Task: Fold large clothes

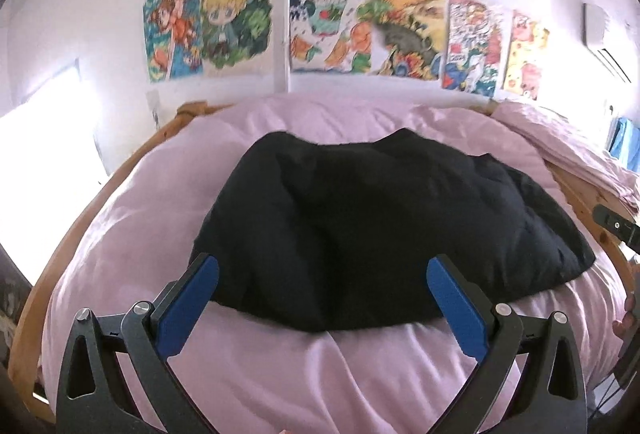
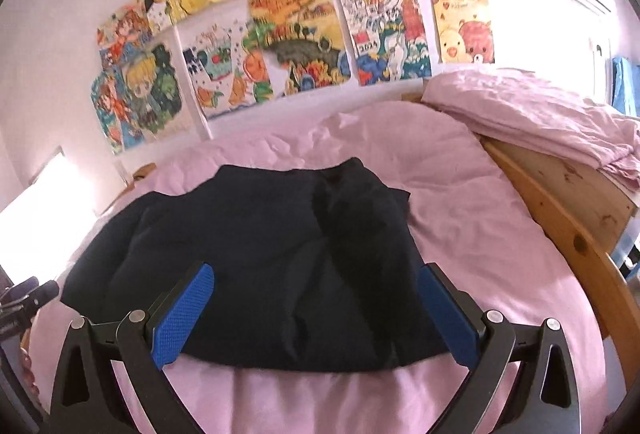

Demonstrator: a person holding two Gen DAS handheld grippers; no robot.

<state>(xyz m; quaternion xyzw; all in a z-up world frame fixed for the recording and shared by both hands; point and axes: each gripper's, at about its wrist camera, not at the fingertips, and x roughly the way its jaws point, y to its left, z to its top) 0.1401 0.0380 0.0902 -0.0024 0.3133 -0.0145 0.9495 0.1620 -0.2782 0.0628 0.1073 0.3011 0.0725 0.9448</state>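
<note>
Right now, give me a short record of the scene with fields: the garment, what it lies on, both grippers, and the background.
garment: dark garment, lying in a folded heap
surface: pink bed cover
left gripper: open, holding nothing
right gripper: open, holding nothing
bed frame: wooden rail
bedding: pink folded bedding on the frame
wall: colourful drawings
</note>
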